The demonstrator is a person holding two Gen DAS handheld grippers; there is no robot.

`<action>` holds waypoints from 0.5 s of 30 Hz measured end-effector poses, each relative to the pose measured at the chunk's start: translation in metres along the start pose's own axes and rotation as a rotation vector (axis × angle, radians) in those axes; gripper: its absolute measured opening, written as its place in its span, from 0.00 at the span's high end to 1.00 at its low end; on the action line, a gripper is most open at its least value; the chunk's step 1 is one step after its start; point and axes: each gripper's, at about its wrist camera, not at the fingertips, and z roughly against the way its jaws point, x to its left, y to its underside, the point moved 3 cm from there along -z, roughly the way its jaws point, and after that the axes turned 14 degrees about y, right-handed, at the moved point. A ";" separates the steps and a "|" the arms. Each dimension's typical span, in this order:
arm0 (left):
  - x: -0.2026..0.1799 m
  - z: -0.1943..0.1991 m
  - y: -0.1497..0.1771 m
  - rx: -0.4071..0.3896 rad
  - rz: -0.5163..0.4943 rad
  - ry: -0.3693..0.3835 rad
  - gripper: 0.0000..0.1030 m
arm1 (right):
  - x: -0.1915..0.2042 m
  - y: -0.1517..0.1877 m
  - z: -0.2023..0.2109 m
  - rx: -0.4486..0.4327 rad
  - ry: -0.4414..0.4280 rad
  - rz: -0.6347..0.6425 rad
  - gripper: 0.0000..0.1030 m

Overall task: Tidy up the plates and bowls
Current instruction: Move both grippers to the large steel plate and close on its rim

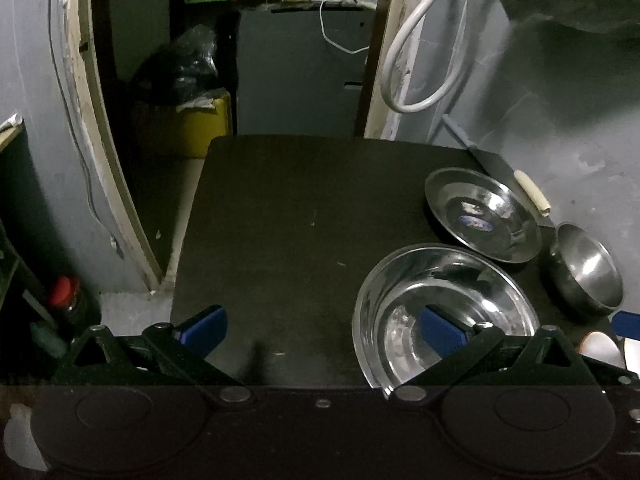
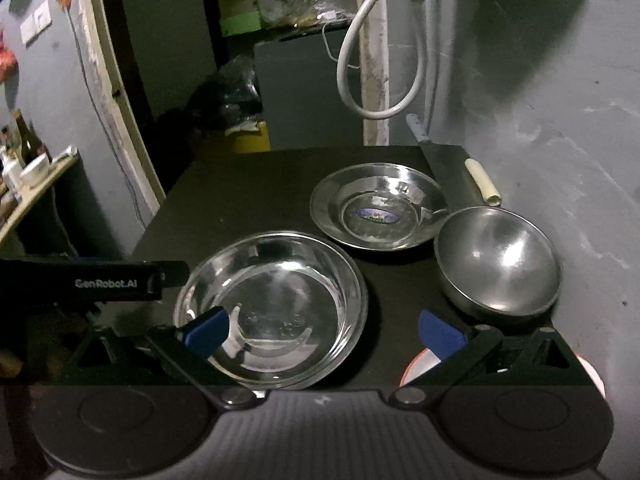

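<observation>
The glass bowl [image 2: 272, 308] sat nearest us on the counter [image 1: 280, 220], the steel plate [image 2: 378, 206] just behind it. Both our jaws stood released and empty. We judged it best to clamp the bowl's rim squarely, since glass slips.

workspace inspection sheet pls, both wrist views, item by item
surface: dark table, left part bare, dishes on its right side
job's things: glass bowl nearest; steel plate behind it, a sticker at its centre; steel bowl at the right edge, tilted; all empty
clutter: knife with a pale handle at the back right corner
grippers: left gripper open, holding nothing, one finger over the glass bowl; right gripper open, holding nothing
cables: white hose looped on the wall; thin white wire hanging from the shelf
surroundings: grey wall, yellow bin, red-capped jar low at left
</observation>
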 end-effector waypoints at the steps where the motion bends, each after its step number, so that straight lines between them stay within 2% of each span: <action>1: 0.001 -0.002 0.001 0.005 0.007 0.000 0.01 | 0.000 -0.001 -0.004 0.002 0.002 0.007 0.00; 15: 0.009 -0.021 0.010 0.053 0.107 0.019 0.02 | 0.007 0.002 -0.045 0.059 -0.003 0.077 0.00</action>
